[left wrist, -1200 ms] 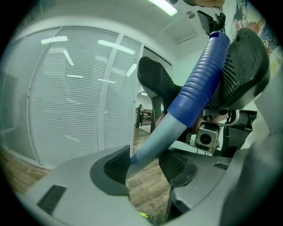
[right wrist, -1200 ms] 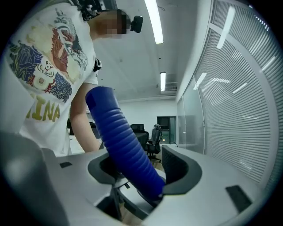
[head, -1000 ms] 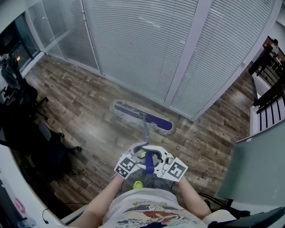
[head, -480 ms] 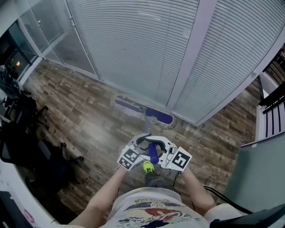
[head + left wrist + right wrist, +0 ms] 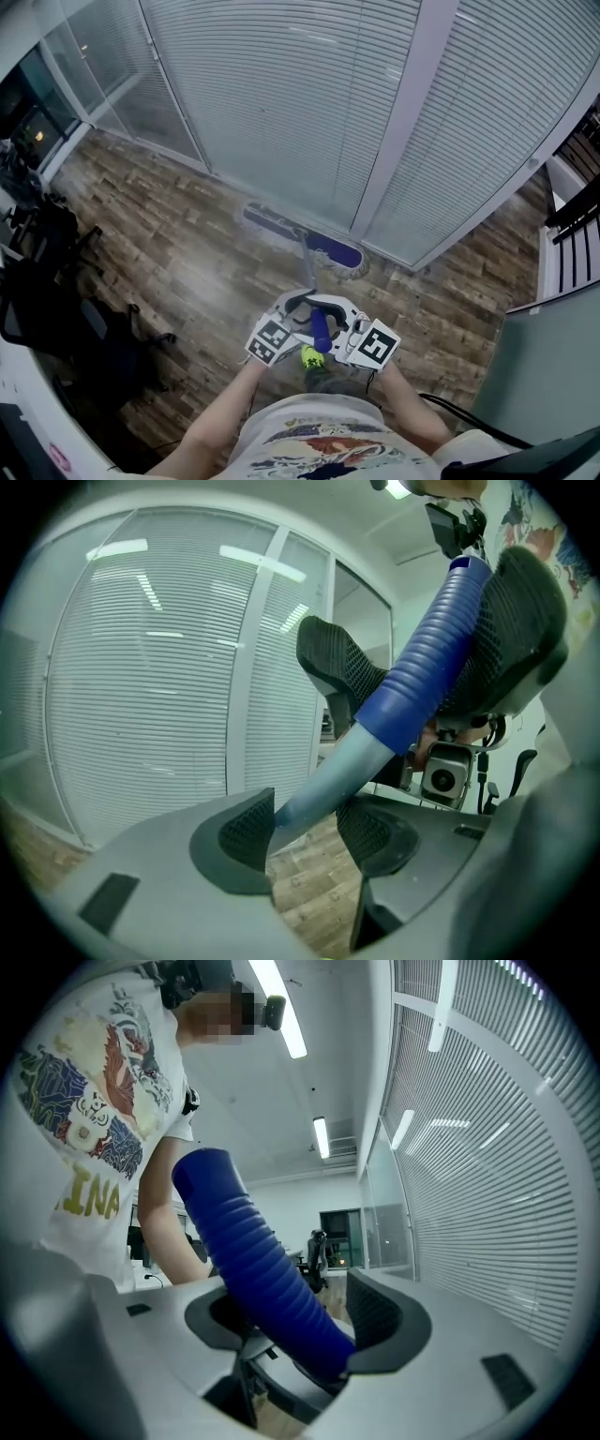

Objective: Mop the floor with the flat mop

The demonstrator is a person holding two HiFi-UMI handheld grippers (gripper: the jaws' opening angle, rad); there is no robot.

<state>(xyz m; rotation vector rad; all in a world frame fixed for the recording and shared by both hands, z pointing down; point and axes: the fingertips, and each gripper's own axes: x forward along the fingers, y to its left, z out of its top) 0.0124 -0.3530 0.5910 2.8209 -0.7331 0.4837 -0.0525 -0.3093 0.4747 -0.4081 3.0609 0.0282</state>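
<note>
Bright ceiling strip lights (image 5: pixel 286 1016) overhead; fisheye edges bend (corners black).

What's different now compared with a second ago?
The mop head slid forward over the floor, closer to the foot of the glass wall, and the person stepped after it. Nothing was grabbed or released: the left gripper and right gripper keep their jaws clamped on the mop handle.

Looking at white blinds (image 5: pixel 281 94) hanging shut across the glass wall (image 5: pixel 103 66), split by a pale post (image 5: pixel 405 103). Seeing black chairs (image 5: pixel 47 281) crowding the left edge and a dark railing (image 5: pixel 577 216) at right.
</note>
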